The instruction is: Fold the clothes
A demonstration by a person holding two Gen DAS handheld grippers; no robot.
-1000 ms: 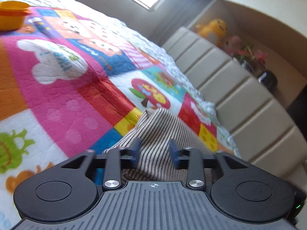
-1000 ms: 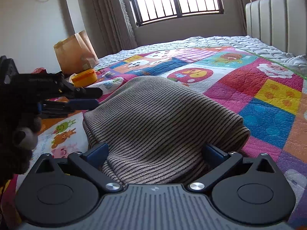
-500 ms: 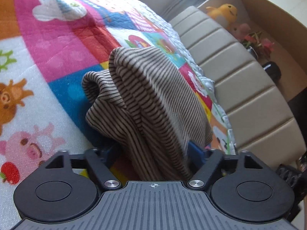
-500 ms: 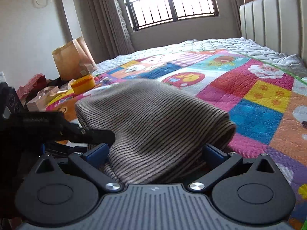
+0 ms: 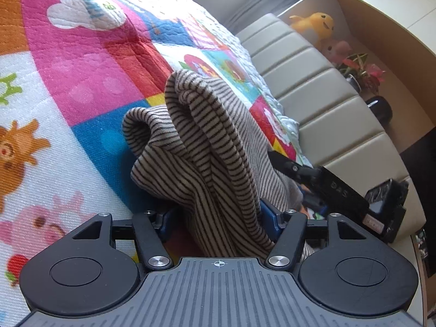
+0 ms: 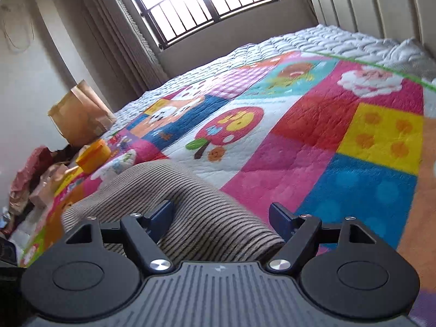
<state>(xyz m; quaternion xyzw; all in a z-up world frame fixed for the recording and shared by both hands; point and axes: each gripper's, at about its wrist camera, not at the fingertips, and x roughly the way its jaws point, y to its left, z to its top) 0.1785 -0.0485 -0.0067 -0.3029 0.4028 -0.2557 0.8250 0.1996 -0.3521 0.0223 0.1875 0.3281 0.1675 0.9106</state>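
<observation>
A beige garment with thin dark stripes (image 5: 207,141) lies bunched in thick folds on the colourful patchwork quilt (image 5: 81,62). My left gripper (image 5: 215,218) is open, its jaws set wide around the near end of the bundle. My right gripper (image 6: 222,218) is open too, with the garment (image 6: 190,204) lying between its jaws. The right gripper's black body also shows in the left wrist view (image 5: 327,188), on the far side of the bundle.
A padded cream headboard (image 5: 313,100) runs along the bed's right side, with plush toys (image 5: 316,24) on a shelf above. An orange tub (image 6: 92,155) and a brown paper bag (image 6: 79,117) stand at the bed's left edge. A barred window (image 6: 201,8) is behind.
The left gripper opened wide and moved in around the bundle's end. The right gripper narrowed its opening and tilted upward; the garment shifted nearer and lower between its jaws.
</observation>
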